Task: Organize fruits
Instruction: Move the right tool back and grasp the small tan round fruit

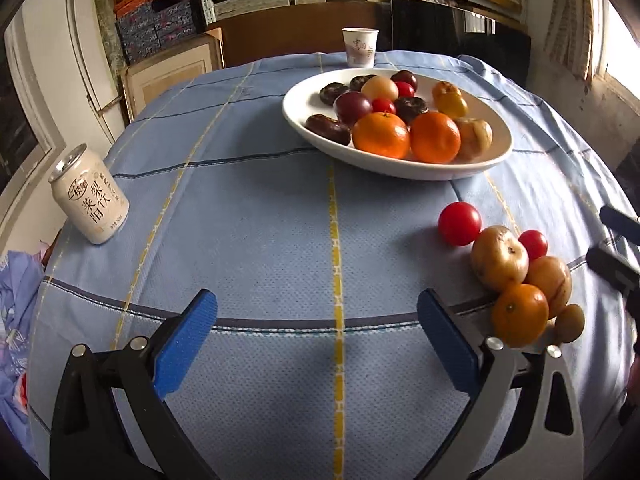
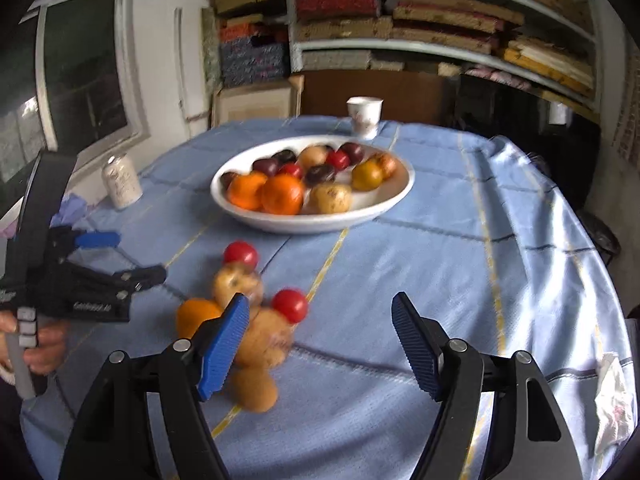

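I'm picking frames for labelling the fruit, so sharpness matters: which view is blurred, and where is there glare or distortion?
Left wrist view: sharp; the loose fruit and the can are crisp, the window at the right edge is blown out, and fisheye bends the tablecloth. Right wrist view: motion-blurred, worst on the loose fruit; the bowl is soft too.

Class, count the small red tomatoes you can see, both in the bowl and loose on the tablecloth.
4. Two sit in the white bowl: one behind another. Two lie on the tablecloth: one nearer the bowl, one behind the loose pile. More may be hidden.
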